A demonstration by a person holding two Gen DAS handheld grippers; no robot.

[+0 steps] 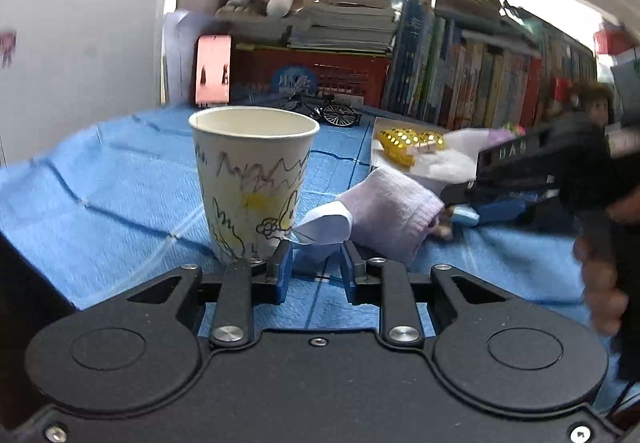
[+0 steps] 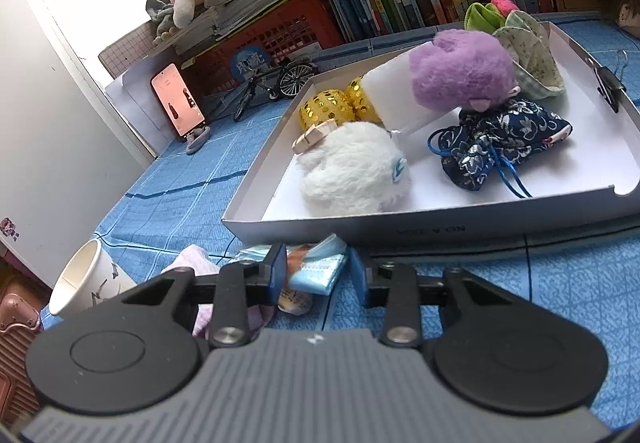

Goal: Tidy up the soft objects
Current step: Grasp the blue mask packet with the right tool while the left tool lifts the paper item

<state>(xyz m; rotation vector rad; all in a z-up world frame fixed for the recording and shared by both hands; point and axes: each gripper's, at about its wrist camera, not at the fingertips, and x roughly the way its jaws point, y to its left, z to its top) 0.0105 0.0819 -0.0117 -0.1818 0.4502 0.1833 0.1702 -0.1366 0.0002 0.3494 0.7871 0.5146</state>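
My left gripper is shut on a white folded piece that lies against a pale pink knitted cloth on the blue table cover. My right gripper is low over a folded blue face mask, which lies between its blue fingers; a thin gap shows at the right pad, so it is open. A small printed packet lies under the mask. The pink cloth shows left of the right gripper. The right gripper also appears in the left wrist view, just right of the cloth.
A white box tray holds a white plush, a purple plush, a navy floral pouch and gold sequin pieces. A drawn-on paper cup stands left of my left gripper. Books, a red crate and a phone line the back.
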